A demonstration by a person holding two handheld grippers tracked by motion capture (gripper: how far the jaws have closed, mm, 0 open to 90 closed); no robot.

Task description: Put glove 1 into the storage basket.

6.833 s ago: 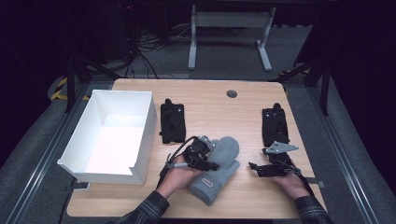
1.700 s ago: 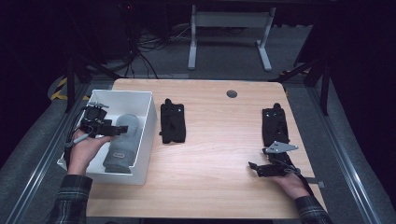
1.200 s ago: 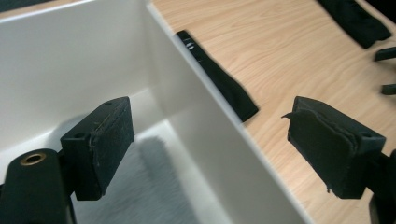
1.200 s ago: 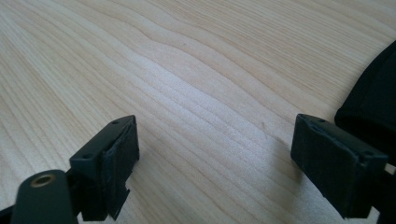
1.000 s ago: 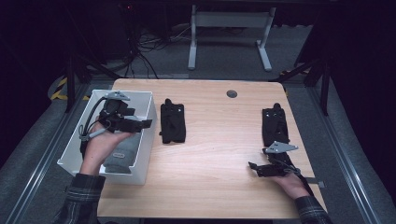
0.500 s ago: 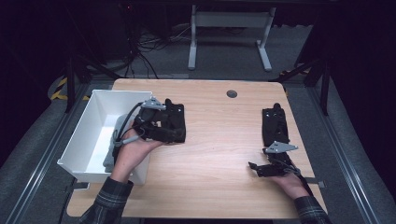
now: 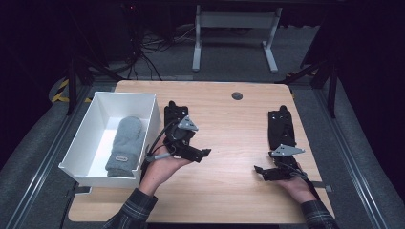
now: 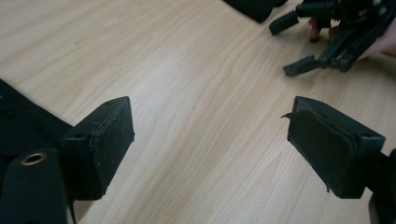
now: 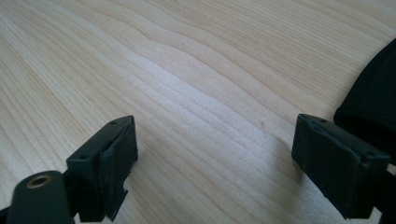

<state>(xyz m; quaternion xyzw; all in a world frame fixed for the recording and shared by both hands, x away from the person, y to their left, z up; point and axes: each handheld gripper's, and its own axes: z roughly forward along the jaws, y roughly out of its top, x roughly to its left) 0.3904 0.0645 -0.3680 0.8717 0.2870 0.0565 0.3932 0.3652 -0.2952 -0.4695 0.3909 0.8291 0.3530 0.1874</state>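
Grey mitten [image 7: 125, 144]; small label, perhaps lettered, unreadable

Looks like you're in a lab: dark room, tangled cables [image 7: 143, 47] on grey carpet, metal rails [image 7: 38, 157] flanking your wooden worktop [image 7: 229, 129].

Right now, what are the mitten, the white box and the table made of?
The grey mitten looks like soft fleece or knit: fuzzy, matte, limp. The white box seems smooth plastic, maybe coated card: thin, even walls. The table looks like pale wood or wood-look laminate: grain lines, slight sheen.
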